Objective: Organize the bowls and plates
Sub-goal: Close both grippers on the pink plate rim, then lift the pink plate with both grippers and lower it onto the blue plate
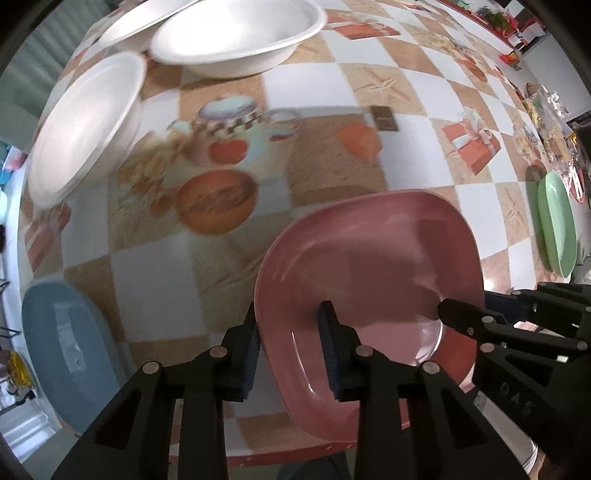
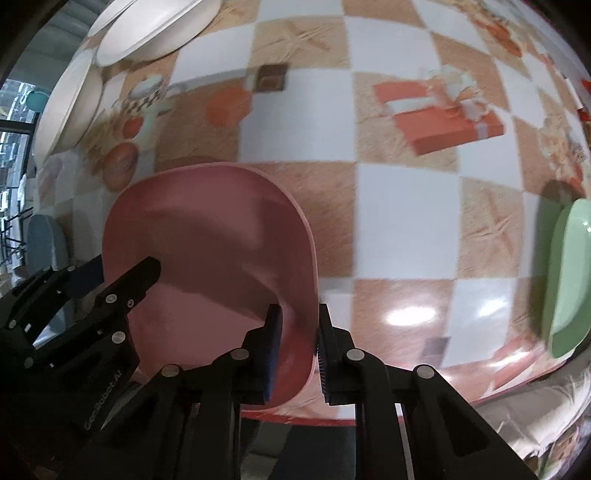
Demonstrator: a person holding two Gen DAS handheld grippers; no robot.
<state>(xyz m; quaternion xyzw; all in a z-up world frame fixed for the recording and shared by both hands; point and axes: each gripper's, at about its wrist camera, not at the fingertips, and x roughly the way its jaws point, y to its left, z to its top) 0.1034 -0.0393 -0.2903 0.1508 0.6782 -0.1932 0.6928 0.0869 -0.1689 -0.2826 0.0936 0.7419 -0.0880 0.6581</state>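
A pink squarish plate (image 1: 369,266) sits near the table's front edge; it also shows in the right wrist view (image 2: 210,240). My left gripper (image 1: 291,325) straddles the plate's left rim, one finger outside and one inside, jaws closed on the rim. My right gripper (image 2: 299,328) straddles its right rim the same way. Each gripper shows in the other's view, the right gripper (image 1: 480,325) and the left gripper (image 2: 122,284). Three white bowls (image 1: 236,33) stand at the far left. A blue plate (image 1: 70,350) lies left, a green plate (image 1: 557,225) right.
The table has a checkered printed cloth (image 1: 332,92). Its red front edge (image 1: 295,452) lies just below the pink plate. Clutter (image 1: 554,110) lines the far right side. The white bowls (image 2: 147,33) and the green plate (image 2: 569,273) also show in the right wrist view.
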